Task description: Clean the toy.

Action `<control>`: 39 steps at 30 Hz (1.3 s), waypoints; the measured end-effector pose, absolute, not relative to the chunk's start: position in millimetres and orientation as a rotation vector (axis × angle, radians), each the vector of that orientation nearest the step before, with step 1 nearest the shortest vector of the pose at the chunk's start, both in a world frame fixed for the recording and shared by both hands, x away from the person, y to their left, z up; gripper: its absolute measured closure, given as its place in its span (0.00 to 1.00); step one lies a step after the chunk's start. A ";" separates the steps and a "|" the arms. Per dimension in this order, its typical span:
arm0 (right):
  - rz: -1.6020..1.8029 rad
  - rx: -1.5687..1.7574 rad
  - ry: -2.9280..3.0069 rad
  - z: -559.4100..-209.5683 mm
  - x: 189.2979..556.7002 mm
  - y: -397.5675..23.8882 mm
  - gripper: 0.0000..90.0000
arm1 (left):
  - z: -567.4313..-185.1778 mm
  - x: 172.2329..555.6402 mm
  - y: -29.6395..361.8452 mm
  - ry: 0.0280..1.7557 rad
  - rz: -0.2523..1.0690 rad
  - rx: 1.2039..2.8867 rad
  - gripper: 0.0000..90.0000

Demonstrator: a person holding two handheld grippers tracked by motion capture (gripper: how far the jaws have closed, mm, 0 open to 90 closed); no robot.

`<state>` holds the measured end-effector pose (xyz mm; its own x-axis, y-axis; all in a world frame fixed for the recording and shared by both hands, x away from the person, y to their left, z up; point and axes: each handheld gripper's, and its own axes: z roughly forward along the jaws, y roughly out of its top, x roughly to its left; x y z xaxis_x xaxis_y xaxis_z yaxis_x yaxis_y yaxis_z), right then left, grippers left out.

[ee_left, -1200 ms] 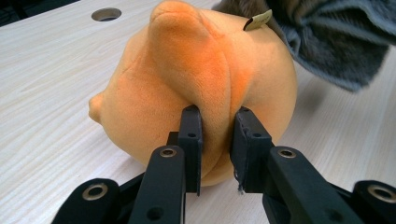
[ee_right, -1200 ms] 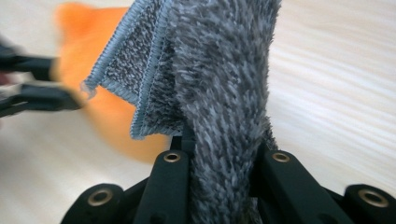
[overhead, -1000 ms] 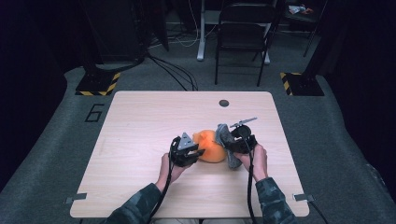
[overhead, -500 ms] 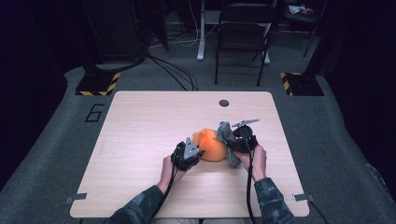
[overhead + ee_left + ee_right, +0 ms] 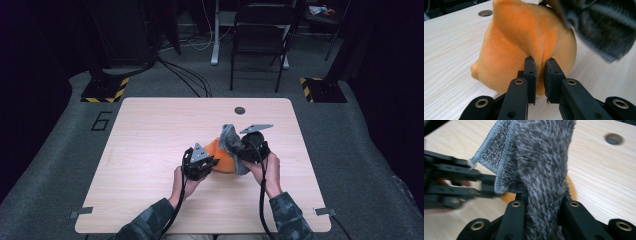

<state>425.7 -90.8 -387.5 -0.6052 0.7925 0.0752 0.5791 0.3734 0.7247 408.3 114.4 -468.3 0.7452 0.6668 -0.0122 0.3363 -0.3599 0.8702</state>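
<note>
**A:** Start at your left gripper (image 5: 539, 75). What have you got there?

**B:** Its jaws have just been closing, and they now pinch a raised fold of the orange plush toy (image 5: 524, 47) between the pads. The toy's body bulges straight ahead of those jaws, resting on the table (image 5: 446, 50).

**A:** And your right gripper (image 5: 541, 205)?

**B:** Clamped tight on the grey shaggy cloth (image 5: 541, 165). The pile swells up between the jaws, and a stitched hem hangs off toward your left gripper's side.

**A:** So how do the two things lie to each other?

**B:** From above, the toy (image 5: 220, 155) sits between your two hands, touching your left gripper (image 5: 199, 162) and just beside your right one (image 5: 252, 147). The cloth (image 5: 231, 140) drapes over the toy's far right side, up and right of your left jaws. Its long axis looks to run from your right jaws up and away from you.

**A:** What does the next move turn on?

**B:** I'd judge on that overlap. Your left hand anchors the toy; your right is the only one holding cloth, so you draw it across or off the toy from the right.

**A:** Anything farther out?

**B:** Beyond both jaws, the round hole (image 5: 240, 110) near the table's far edge, well apart.
</note>
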 end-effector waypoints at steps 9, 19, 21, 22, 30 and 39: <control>0.971 1.183 2.376 -409.5 429.3 -72.5 0.86 | -476.7 413.2 115.6 0.759 0.442 2.023 0.89; 0.921 1.260 2.379 -417.1 437.6 -93.6 0.86 | -477.7 414.9 116.5 0.737 0.450 2.038 0.87; 0.915 1.278 2.375 -419.5 439.9 -98.3 0.86 | -477.5 415.0 116.5 0.736 0.445 2.038 0.87; 0.905 1.287 2.372 -421.0 441.5 -101.4 0.86 | -477.8 415.0 116.4 0.737 0.449 2.035 0.87; 0.884 1.396 2.358 -436.5 450.1 -116.7 0.87 | -477.5 416.0 116.7 0.735 0.438 2.042 0.86; 0.828 1.471 2.348 -455.7 455.8 -127.2 0.87 | -477.7 416.3 116.4 0.734 0.434 2.044 0.86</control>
<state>455.8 -127.2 -455.7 -0.4598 0.8838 0.0861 0.7423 0.3293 0.5836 416.3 116.4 -477.7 0.7627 0.6463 0.0241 0.3330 -0.4244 0.8420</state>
